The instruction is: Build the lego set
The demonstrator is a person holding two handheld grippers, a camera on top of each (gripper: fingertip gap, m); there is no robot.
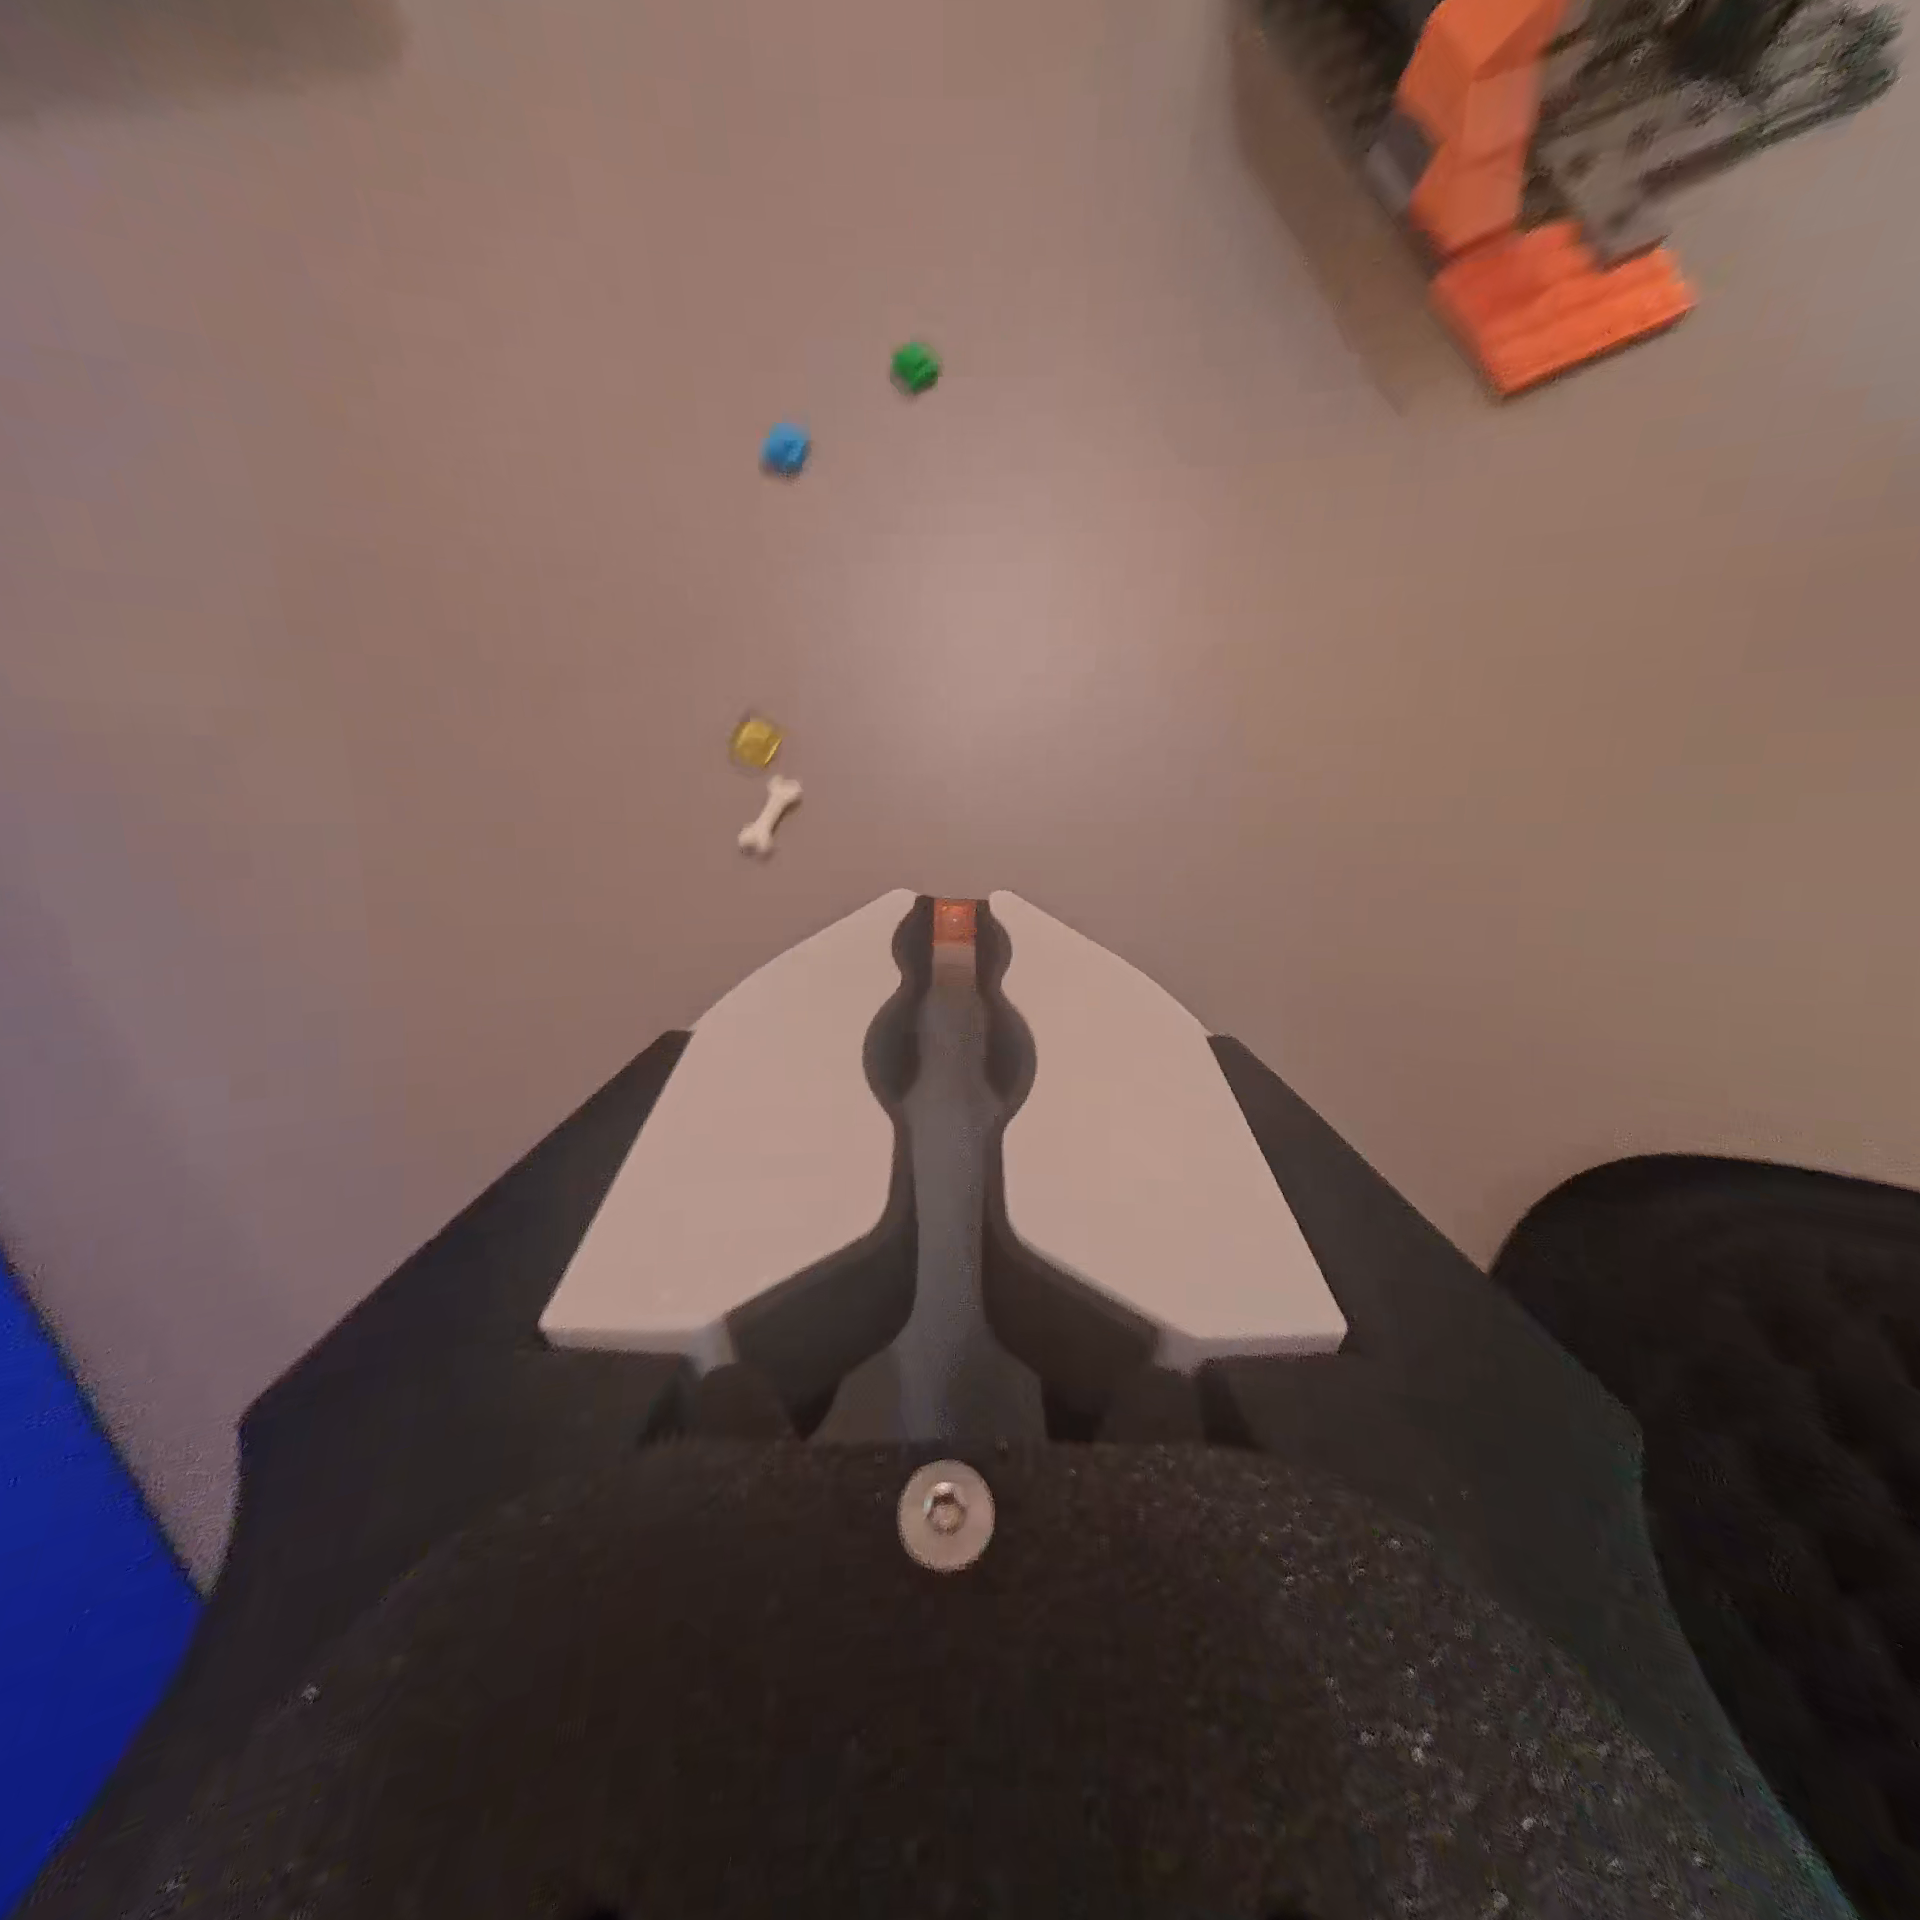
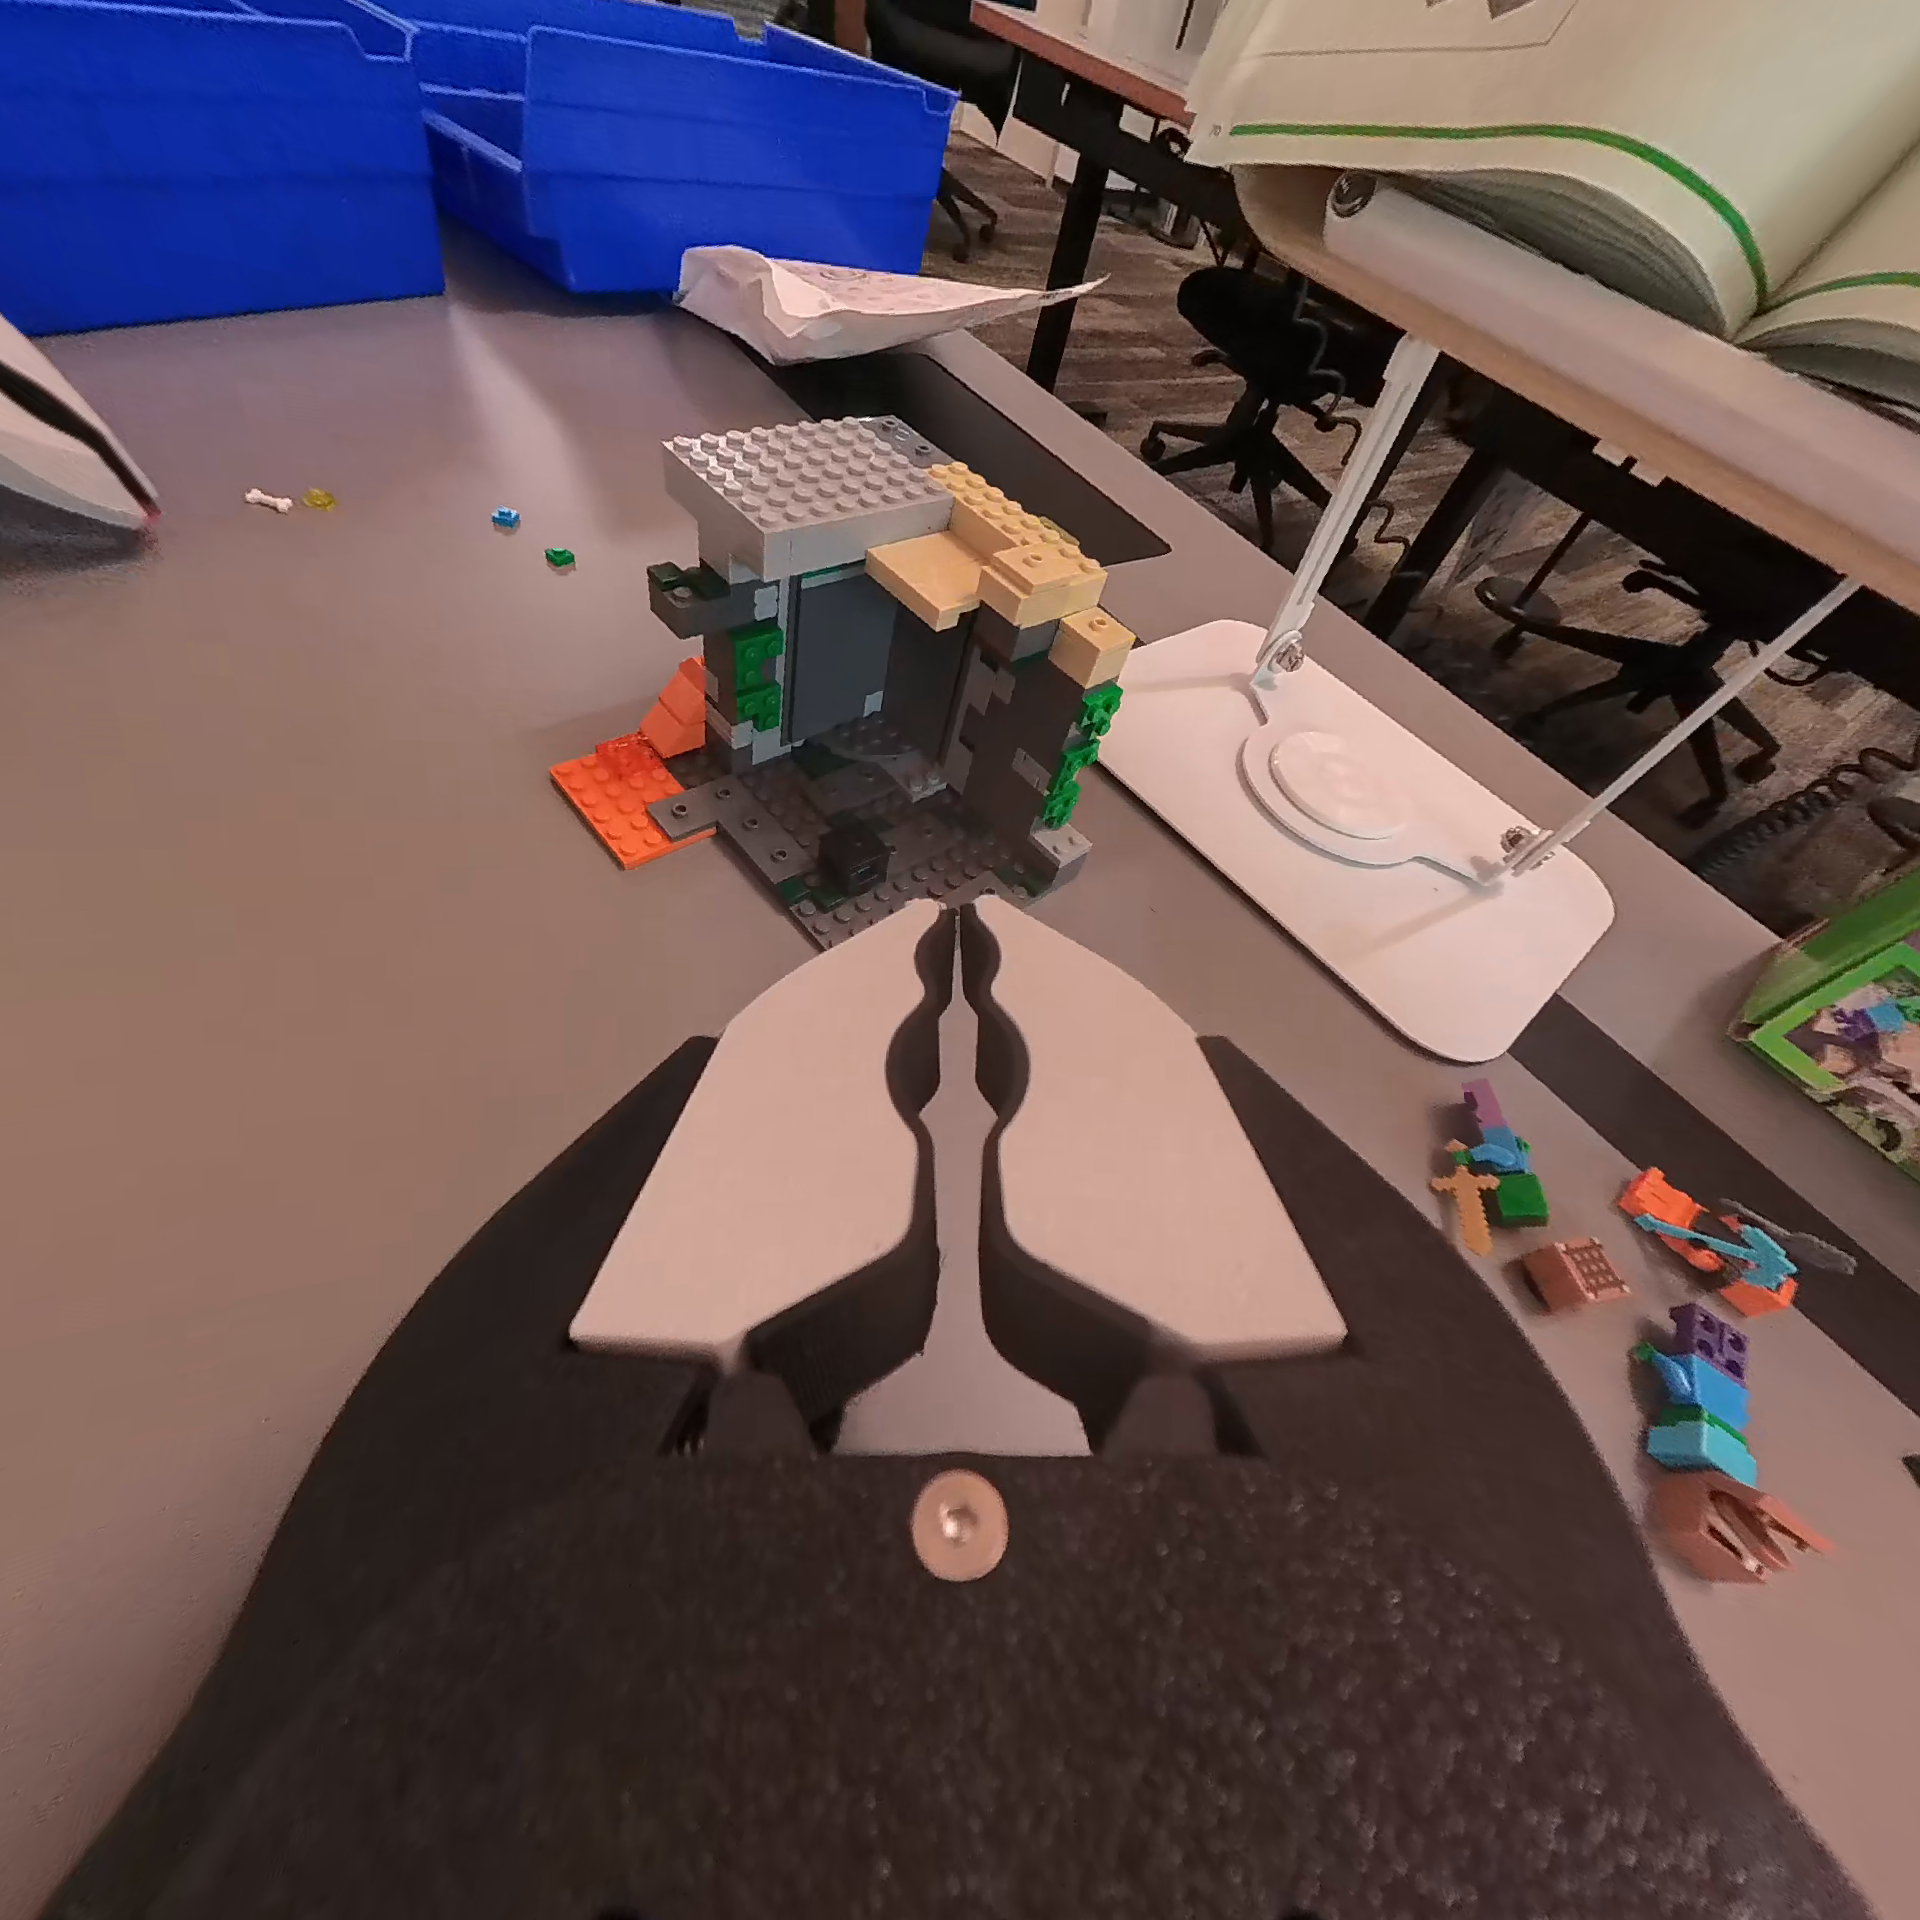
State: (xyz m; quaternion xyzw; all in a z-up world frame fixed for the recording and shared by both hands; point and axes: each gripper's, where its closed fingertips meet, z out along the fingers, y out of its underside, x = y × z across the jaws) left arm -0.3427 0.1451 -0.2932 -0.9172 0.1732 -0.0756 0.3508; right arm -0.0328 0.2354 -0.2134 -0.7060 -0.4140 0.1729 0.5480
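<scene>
Left hand-held gripper (image 1: 954, 902) tilted down over table (image 1: 1247, 675), apparently pinching small orange piece (image 1: 954, 921); right hand-held gripper (image 2: 957, 912) closed, bare.

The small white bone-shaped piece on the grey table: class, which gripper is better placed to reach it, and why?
Probably the left gripper: the small white bone-shaped piece lies just beyond its tips, though they already pinch a small orange piece. The right gripper, shut, sits by the grey brick building.

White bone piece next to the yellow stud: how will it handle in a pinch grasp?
The white bone piece looks rigid and very light. Knobbed ends, thin shaft: likely to pivot or squirt out. It lies flat near the yellow stud, so pads may bump that.
</scene>
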